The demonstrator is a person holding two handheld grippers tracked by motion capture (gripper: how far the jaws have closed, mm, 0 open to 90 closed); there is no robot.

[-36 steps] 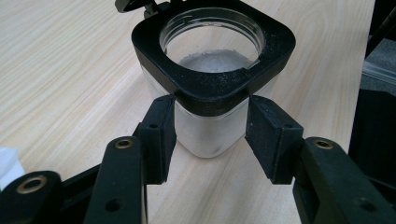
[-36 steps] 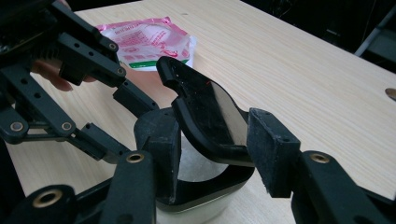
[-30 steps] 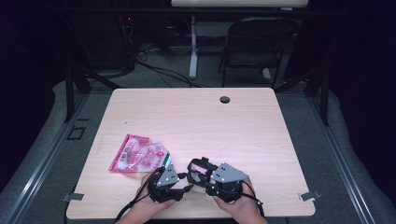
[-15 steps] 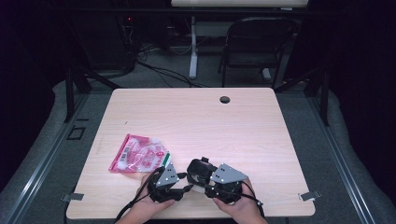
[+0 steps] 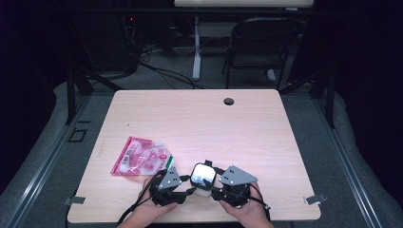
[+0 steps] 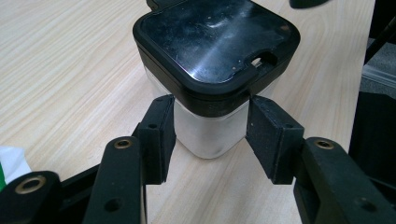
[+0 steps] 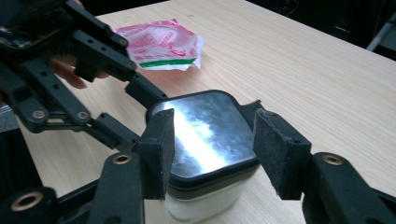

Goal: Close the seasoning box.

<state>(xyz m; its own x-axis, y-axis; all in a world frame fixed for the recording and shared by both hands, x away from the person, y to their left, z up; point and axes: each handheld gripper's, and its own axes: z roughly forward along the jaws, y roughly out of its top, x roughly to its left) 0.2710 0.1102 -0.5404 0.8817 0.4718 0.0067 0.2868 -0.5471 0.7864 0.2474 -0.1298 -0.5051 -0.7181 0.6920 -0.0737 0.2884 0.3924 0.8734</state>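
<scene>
A small square container [image 5: 203, 179] with a frosted white body and a glossy black lid [image 6: 215, 41] stands upright on the wooden surface [image 5: 199, 123], close to the middle of its near edge. The left gripper [image 5: 186, 184] comes at it from the left; in the left gripper view its jaws sit on either side of the container's nearest corner, just below the lid's rim, touching or all but touching the frosted wall, and whether they actually squeeze it cannot be told. The right gripper [image 5: 209, 186] comes from the right and sits higher; in the right gripper view its jaws stand on either side of the lid, the left pad against the lid's edge, the right pad with a narrow gap to the rim, so they look apart rather than clamped. A person's hands hold both grippers at the near edge of the surface. A pink and white plastic packet [image 5: 141, 156] with a green stripe lies flat near the near-left corner, just beside the left gripper and apart from the container.
</scene>
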